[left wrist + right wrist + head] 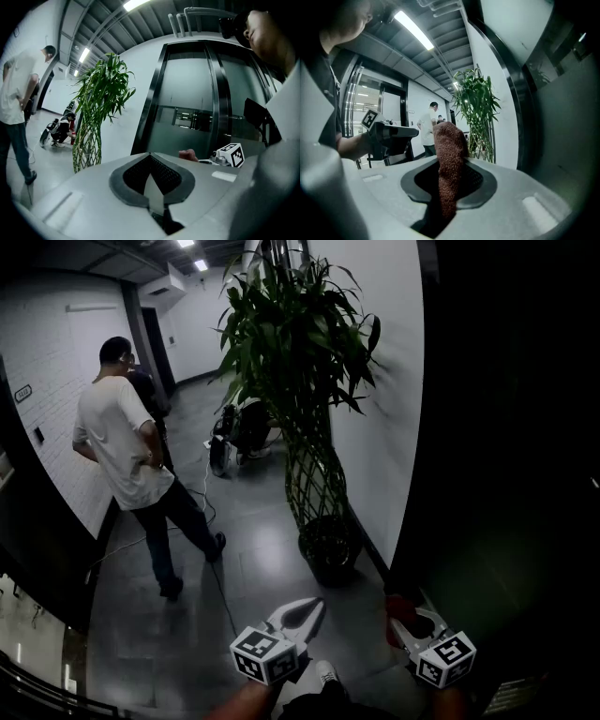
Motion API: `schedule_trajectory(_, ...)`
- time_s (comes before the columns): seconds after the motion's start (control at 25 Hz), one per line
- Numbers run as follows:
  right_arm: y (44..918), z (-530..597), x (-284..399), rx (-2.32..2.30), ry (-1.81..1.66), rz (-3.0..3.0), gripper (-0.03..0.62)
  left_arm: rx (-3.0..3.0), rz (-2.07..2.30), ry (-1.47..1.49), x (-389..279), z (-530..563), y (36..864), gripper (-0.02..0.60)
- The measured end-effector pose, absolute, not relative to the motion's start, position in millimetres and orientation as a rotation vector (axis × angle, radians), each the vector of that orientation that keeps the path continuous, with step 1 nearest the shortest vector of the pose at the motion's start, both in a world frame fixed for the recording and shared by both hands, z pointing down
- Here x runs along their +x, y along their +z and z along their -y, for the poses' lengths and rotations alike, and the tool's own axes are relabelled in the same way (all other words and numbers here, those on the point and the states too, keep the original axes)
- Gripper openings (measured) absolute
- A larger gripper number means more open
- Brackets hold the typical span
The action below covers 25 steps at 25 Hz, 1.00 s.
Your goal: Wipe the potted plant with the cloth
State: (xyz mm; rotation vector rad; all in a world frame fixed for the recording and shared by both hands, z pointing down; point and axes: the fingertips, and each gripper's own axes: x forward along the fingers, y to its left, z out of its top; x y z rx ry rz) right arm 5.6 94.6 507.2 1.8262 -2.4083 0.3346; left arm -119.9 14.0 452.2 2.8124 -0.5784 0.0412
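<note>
**Approach stage; wiping not yet begun.**

(a) My right gripper [451,173] is clamped on the cloth [450,140], a reddish-brown knit wad standing up btwn its jaws.

(b) My left gripper [151,159] has its jaws pressed together w/ nothing in them.

(c) The potted plant [298,343] stands ahead by the wall [389,427], well apart from both tools. Its pot [330,547] sits on the floor [253,521].

(d) A person [127,442] stands off to the left, clear of my path.

Next move, as I judge it: carry the cloth fwd and up to the leaves [281,315]. The left gripper could steady the plant while I wipe.
</note>
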Motion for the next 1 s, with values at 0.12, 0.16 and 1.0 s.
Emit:
schedule_trajectory(0.12,489.3,-54.7,16.7,1.823,0.258,2.411,0.063,2.784,0.5,-0.019,-99.5,26.6,436.9,0.022)
schedule_trajectory(0.16,482.4,-41.4,20.2,1.816,0.222,2.405,0.063,2.773,0.468,-0.038,-92.4,39.7,429.3,0.037)
schedule_trajectory(1.0,233.0,201.6,101.3,1.732,-0.785,1.977,0.063,2.757,0.106,-0.61,26.1,306.9,157.3,0.089)
